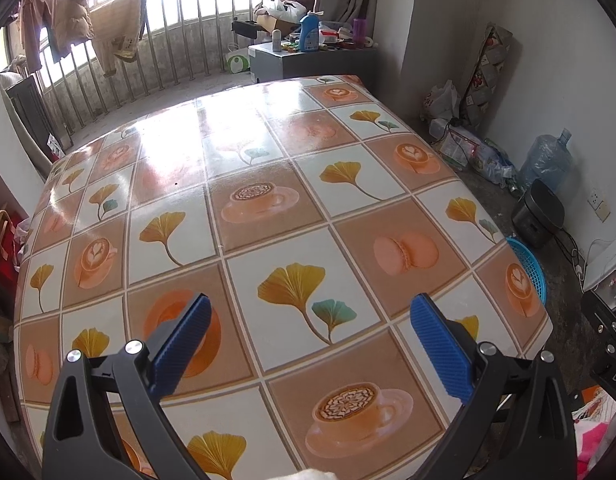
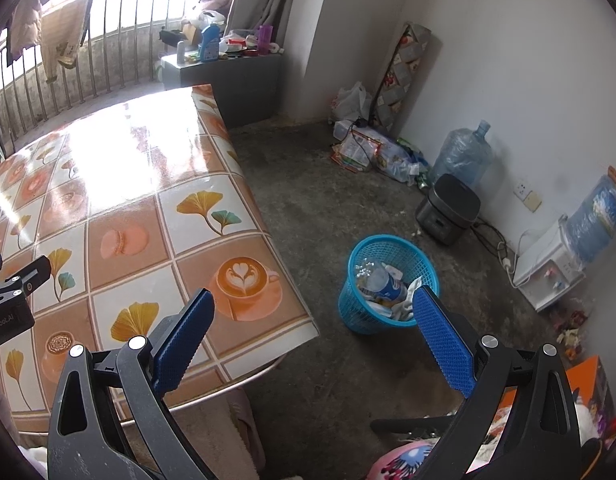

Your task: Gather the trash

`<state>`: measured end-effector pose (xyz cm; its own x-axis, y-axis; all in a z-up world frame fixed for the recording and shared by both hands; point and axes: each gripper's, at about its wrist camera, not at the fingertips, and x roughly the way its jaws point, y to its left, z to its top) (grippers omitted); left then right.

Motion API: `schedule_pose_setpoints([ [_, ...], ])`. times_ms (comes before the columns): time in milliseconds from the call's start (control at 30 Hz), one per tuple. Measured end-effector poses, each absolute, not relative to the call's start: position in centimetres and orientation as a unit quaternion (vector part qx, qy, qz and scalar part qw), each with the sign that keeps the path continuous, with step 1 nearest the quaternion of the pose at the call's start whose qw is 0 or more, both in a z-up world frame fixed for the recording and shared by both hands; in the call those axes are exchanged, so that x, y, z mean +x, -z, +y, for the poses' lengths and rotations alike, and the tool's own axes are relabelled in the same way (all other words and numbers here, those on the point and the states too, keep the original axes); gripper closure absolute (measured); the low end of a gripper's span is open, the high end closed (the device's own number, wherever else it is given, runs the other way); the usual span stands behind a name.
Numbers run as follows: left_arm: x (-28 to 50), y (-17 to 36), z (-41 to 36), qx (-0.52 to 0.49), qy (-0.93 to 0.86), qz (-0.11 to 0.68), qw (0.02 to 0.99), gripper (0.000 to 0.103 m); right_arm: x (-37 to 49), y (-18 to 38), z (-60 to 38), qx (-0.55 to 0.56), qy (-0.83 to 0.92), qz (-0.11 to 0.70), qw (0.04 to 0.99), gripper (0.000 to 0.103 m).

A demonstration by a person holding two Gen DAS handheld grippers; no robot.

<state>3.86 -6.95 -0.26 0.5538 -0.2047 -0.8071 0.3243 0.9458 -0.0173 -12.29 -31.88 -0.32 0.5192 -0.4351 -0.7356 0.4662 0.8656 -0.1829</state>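
A blue mesh waste basket [image 2: 392,254] stands on the concrete floor right of the table. Inside it lie a crushed clear plastic bottle [image 2: 382,280] with a blue label and white crumpled paper [image 2: 406,306]. Its rim also shows in the left wrist view [image 1: 528,266], past the table's right edge. My left gripper [image 1: 312,308] is open and empty above the table's near part. My right gripper [image 2: 314,304] is open and empty, held above the table's right corner and the floor near the basket. The left gripper's body [image 2: 11,292] shows at the left edge of the right wrist view.
The table [image 1: 267,152] carries a glossy patterned cloth. A black rice cooker [image 2: 448,208], a water jug [image 2: 462,154], bags and packets [image 2: 368,148] line the right wall. A white dispenser [image 2: 548,268] stands by the wall. A grey cabinet [image 2: 227,76] with bottles stands behind.
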Motion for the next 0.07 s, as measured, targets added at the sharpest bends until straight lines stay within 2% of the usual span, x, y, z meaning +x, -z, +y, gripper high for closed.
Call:
schedule_pose_setpoints([
  [67,5.11,0.74,-6.11,0.056,0.138,0.458,0.876,0.006,-11.02,0.36,-31.17,0.018,0.245,0.419,0.874,0.008],
])
